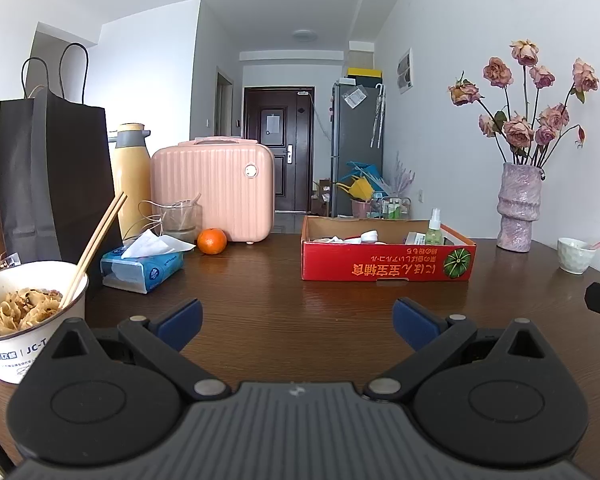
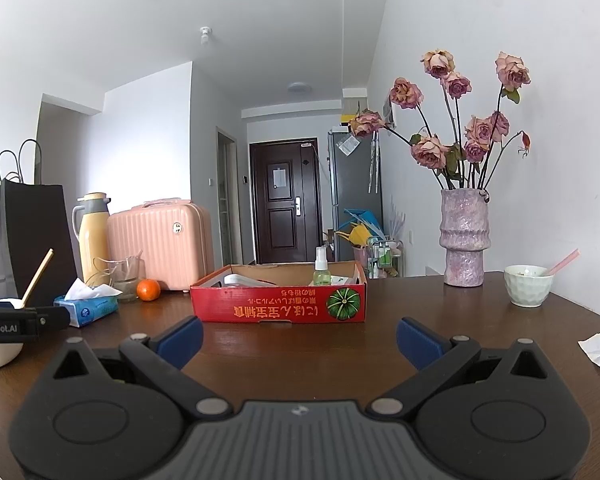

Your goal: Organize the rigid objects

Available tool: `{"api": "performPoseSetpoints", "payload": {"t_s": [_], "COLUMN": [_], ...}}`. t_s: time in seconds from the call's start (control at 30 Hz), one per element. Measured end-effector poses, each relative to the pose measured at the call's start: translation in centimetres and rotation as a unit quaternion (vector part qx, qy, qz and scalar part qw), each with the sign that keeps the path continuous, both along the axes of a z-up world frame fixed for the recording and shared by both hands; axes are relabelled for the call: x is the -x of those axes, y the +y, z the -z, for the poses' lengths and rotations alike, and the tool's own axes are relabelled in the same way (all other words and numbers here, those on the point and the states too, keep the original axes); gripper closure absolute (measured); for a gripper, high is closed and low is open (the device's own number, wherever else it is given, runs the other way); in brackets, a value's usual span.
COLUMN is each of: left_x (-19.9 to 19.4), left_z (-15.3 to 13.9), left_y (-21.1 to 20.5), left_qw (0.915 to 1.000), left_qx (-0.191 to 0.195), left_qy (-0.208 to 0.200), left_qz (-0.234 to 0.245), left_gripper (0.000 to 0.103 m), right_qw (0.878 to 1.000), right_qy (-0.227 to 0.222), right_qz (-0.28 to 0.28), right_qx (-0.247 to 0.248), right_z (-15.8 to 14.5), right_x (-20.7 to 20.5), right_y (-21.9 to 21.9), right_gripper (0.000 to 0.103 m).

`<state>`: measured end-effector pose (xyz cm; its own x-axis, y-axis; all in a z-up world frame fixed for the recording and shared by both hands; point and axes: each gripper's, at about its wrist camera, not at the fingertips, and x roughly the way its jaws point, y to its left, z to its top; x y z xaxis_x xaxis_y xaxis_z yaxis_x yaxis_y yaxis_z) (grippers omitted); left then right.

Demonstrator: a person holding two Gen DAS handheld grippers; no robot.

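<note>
Both the left gripper (image 1: 298, 322) and right gripper (image 2: 300, 338) hover level just above the dark wooden table (image 1: 260, 280), blue fingers (image 1: 180, 322) spread wide and holding nothing. Ahead lies bare wood, then the red cardboard box (image 2: 278, 306) holding a spray bottle (image 2: 321, 270). An orange (image 1: 211, 241) sits beside the pink case (image 1: 214, 190); a noodle bowl (image 1: 24, 320) crowds the left edge.
</note>
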<state>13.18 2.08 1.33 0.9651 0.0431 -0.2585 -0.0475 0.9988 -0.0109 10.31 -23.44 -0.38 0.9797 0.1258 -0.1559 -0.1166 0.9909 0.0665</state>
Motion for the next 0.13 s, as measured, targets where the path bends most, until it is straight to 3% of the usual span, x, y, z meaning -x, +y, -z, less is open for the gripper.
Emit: {"api": "performPoseSetpoints", "payload": {"t_s": [0.13], "left_x": [0.07], "left_z": [0.1], "left_y": [0.01], "left_qw": [1.0], "left_qx": [0.0], "left_qy": [-0.003], "left_qz": [0.0], "left_gripper": [0.0], "right_qw": [1.0], "right_qy": [0.003], "right_qz": [0.0], "right_qx": [0.0], "right_z": [0.09], "right_x": [-0.08], "right_y": [0.02], "right_gripper": [0.0]}}
